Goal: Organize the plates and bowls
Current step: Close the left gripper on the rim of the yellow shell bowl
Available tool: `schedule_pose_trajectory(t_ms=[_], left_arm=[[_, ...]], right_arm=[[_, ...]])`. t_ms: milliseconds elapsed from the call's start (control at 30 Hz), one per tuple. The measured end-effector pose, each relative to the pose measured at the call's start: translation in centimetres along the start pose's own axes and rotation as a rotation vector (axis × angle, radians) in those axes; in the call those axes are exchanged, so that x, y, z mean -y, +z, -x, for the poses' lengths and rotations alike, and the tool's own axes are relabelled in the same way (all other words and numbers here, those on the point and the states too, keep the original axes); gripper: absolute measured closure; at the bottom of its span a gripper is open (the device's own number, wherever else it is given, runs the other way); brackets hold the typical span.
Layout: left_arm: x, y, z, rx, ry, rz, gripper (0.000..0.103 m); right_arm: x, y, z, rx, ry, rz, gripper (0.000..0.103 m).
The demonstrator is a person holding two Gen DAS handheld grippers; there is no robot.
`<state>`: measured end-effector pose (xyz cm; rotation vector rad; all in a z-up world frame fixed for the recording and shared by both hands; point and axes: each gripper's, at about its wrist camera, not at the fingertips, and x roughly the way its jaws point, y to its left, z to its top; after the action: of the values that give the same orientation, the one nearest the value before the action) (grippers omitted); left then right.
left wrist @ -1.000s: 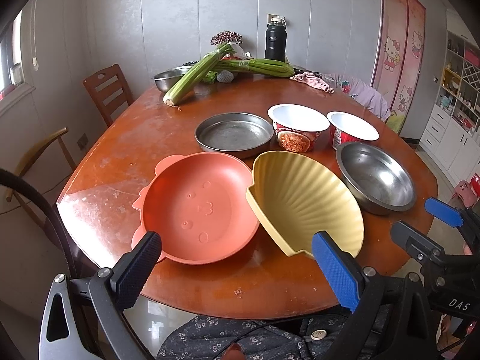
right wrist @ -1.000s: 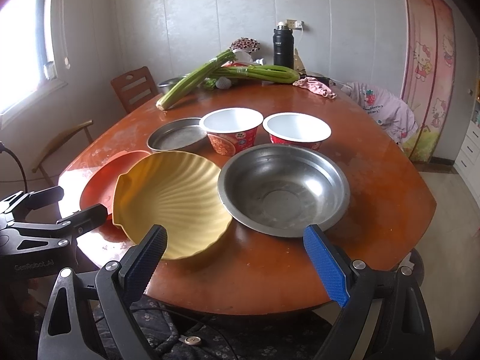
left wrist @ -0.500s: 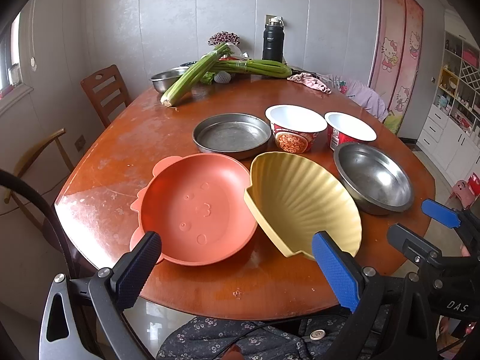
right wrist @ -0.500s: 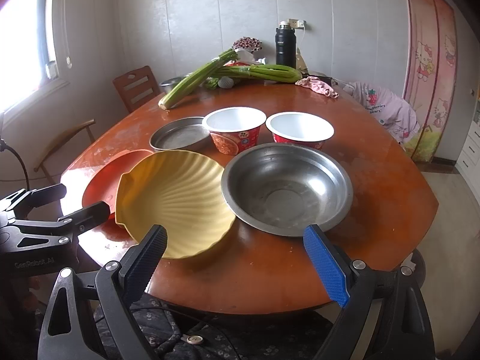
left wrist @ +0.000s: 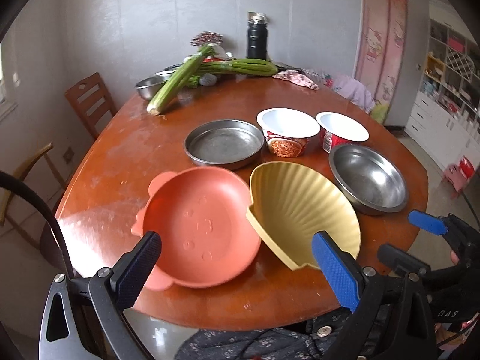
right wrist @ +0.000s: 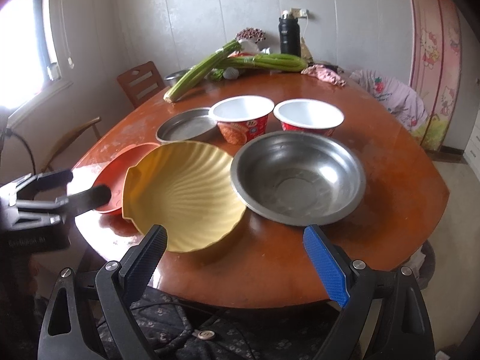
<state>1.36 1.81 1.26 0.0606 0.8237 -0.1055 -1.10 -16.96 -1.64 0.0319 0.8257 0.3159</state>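
Left wrist view: looks from my left claw point(left wrist: 235, 265) at the near edge of the counter point(left wrist: 120, 156), facing across it toward the far wall; the orange plate point(left wrist: 201, 228) sits closest. My right claw point(left wrist: 426, 225) shows at its right margin.

Right wrist view: looks from my right claw point(right wrist: 235, 262), same near edge, same facing, set further right; the steel bowl point(right wrist: 300, 177) sits closest. My left claw point(right wrist: 72, 186) shows at left.

Shared: the yellow shell plate point(left wrist: 300, 207) point(right wrist: 183, 195) and the whole counter top.
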Motion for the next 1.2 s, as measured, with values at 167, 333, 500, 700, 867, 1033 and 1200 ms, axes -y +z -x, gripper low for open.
schedule_pose_trajectory(t_ms=[167, 333, 500, 700, 867, 1033, 1200], left_arm=[[-0.2, 1.9, -1.4, -0.037, -0.041, -0.082, 0.002], [-0.1, 3.4, -3.2, -0.075, -0.037, -0.141, 0.005], [0.1, 4.2, -5.0, -0.118, -0.081, -0.169, 0.015], [0.5, 4.4, -6.4, -0.150, -0.125, -0.192, 0.032], [0.7, 4.8, -7.3, -0.168, -0.150, -0.209, 0.046], [0.7, 4.6, -8.1, -0.194, -0.186, -0.208, 0.069], [1.5, 4.1, -8.4, -0.207, -0.184, -0.234, 0.075]], right_arm=[[0.0, -0.1, -0.9, -0.044, 0.027, -0.024, 0.010], [-0.5, -0.2, -2.1, -0.093, 0.059, -0.053, 0.010], [-0.8, 0.0, -3.3, -0.149, 0.079, -0.077, 0.010], [-0.9, 0.3, -4.8, -0.196, 0.102, -0.122, 0.010], [-1.1, 0.8, -5.4, -0.192, 0.111, -0.135, 0.010], [-1.3, 1.2, -6.0, -0.184, 0.132, -0.126, 0.016], [-1.4, 1.6, -6.4, -0.184, 0.152, -0.121, 0.018]])
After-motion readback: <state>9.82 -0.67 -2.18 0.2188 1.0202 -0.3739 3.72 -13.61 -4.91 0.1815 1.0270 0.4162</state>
